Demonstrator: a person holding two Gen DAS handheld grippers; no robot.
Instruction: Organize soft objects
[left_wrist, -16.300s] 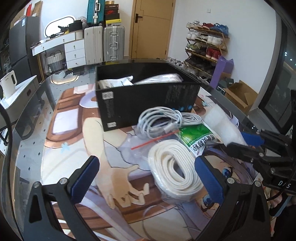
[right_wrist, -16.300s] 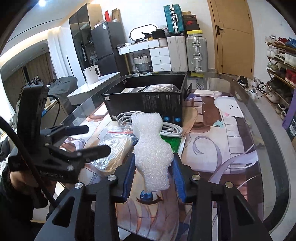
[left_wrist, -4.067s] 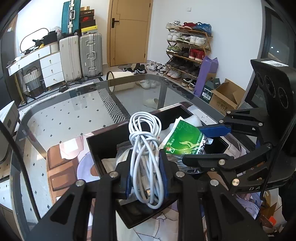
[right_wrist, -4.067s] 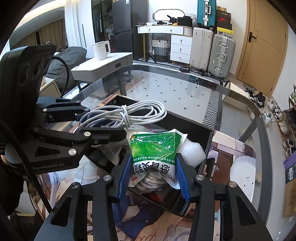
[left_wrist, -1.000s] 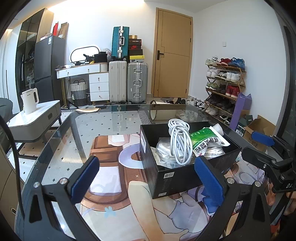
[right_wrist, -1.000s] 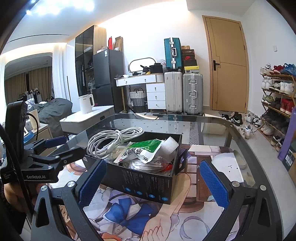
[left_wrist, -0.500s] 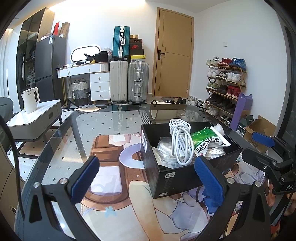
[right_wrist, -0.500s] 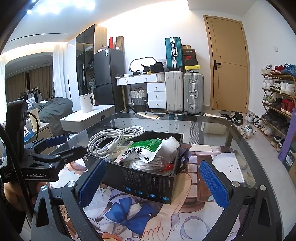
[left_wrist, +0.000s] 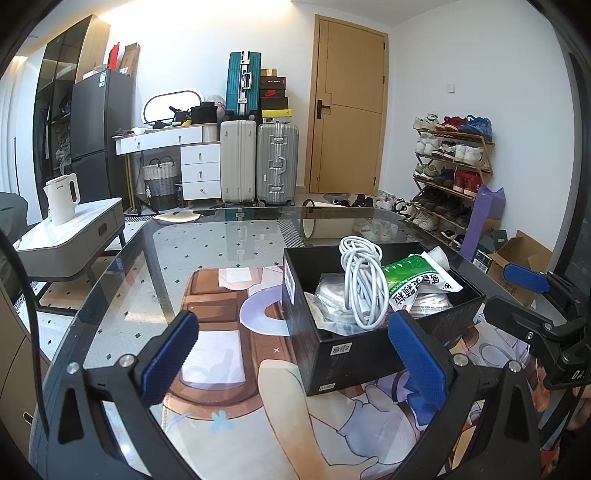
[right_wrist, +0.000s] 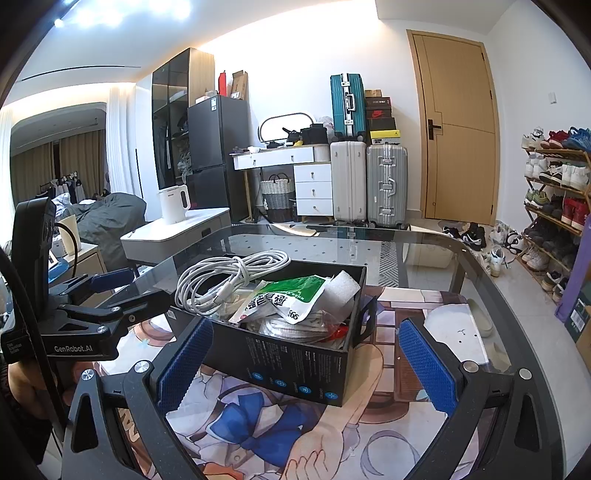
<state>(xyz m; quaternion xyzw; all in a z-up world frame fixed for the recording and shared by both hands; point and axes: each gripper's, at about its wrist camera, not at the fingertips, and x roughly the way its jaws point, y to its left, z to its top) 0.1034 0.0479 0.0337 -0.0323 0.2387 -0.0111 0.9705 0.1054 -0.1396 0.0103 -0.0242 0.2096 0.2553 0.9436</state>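
Both fisheye views look forward from low over the counter (left_wrist: 122, 280), near the black box (left_wrist: 373, 350) (left-wrist view from its left, right-wrist view from its right), sharing it.

A black box (right_wrist: 295, 363) with small blue round marks holds a white cable coil (right_wrist: 229, 278) and a green-and-white bag (right_wrist: 291, 293). It sits on a cartoon-printed mat (right_wrist: 295, 435) in tan, blue and lilac. Both grippers' pads (left_wrist: 419, 360) are blue.
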